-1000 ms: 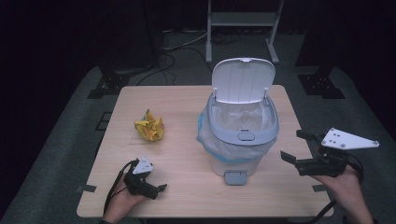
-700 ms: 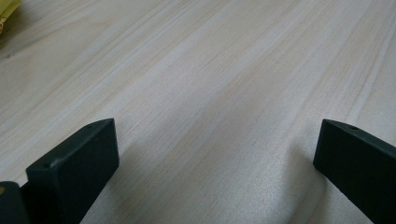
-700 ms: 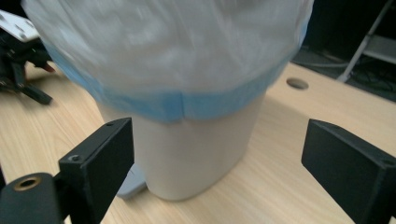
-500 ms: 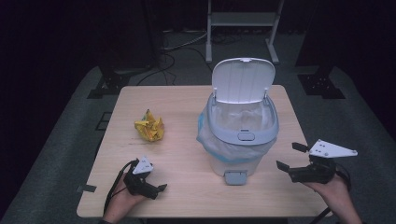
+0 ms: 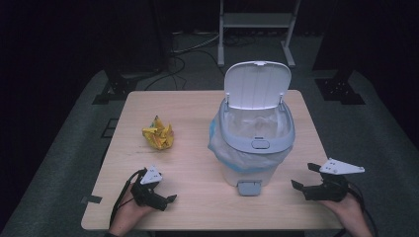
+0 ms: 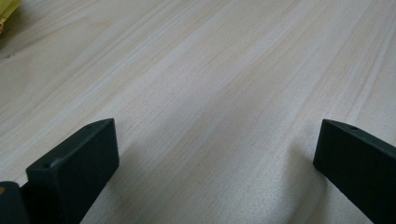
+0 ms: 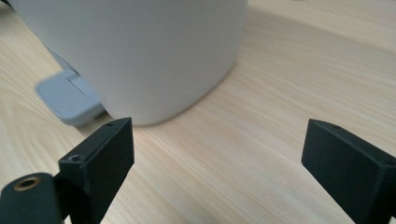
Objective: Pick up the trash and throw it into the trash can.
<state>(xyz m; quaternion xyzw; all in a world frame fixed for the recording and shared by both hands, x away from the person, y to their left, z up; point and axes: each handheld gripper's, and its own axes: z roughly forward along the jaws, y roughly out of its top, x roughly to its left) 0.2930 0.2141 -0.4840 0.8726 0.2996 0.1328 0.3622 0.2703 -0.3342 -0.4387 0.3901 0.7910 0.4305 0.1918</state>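
A white pedal bin (image 5: 253, 138) with its lid up and a clear liner stands right of the table's middle; its wall (image 7: 140, 51) and grey pedal (image 7: 70, 95) fill the right gripper view. A crumpled yellow wrapper (image 5: 158, 136) lies to the bin's left, and its edge (image 6: 7, 11) peeks into the left gripper view. My left gripper (image 5: 165, 195) rests near the front left edge, open over bare wood (image 6: 215, 154). My right gripper (image 5: 302, 177) sits low at the front right, open, its jaws pointing at the bin's base (image 7: 217, 158).
The wooden table (image 5: 188, 106) has free room around the wrapper and in front of the bin. Dark floor, cables and a metal stand (image 5: 257, 29) lie beyond the far edge.
My right gripper has dropped and drawn back toward the table's front right corner, its jaws staying open. The left gripper, wrapper and bin have not moved.
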